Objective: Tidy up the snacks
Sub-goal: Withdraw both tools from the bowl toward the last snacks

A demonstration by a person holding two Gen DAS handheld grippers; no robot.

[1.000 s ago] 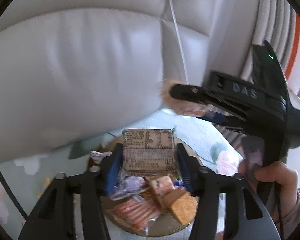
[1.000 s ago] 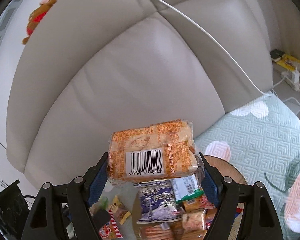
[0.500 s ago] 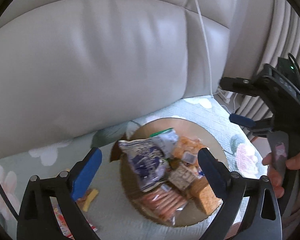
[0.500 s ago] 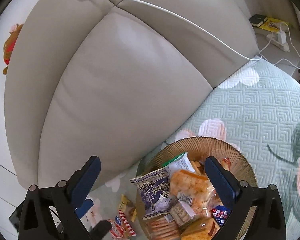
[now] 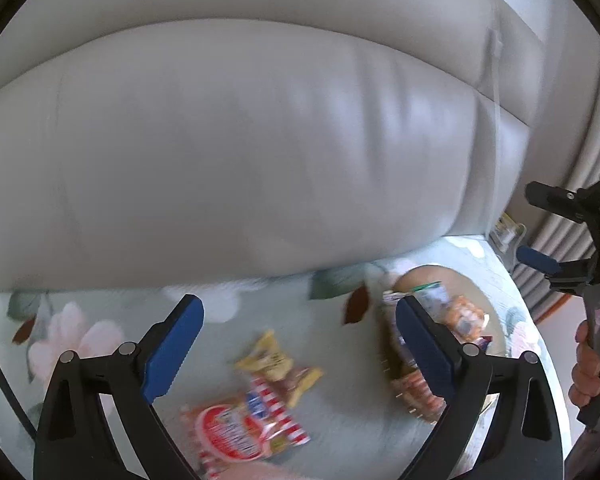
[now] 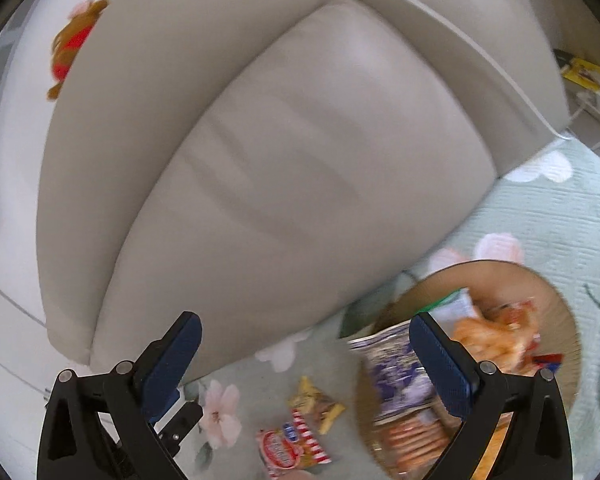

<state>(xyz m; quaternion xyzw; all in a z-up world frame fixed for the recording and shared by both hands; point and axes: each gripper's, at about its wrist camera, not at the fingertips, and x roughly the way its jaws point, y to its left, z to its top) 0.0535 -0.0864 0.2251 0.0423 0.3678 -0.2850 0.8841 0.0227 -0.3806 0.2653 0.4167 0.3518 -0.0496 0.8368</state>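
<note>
A round woven tray on the floral quilt holds several snack packs, among them a purple pack and an orange bread pack. A yellow packet and a red-and-white striped packet lie loose on the quilt left of the tray. My left gripper hangs open above these two packets, holding nothing. My right gripper is open and empty between the yellow packet and the tray's left side. The left wrist view also shows the right gripper, held by a hand.
A grey leather sofa back rises right behind the quilt. A white cable runs across it. A plush toy sits at the upper left and a power strip at the far right. Pale curtains hang at the right.
Both grippers opened and let go: the tan pack and the orange bread pack now lie in the tray. The left gripper swung left over the loose packets; the right one shifted left too.
</note>
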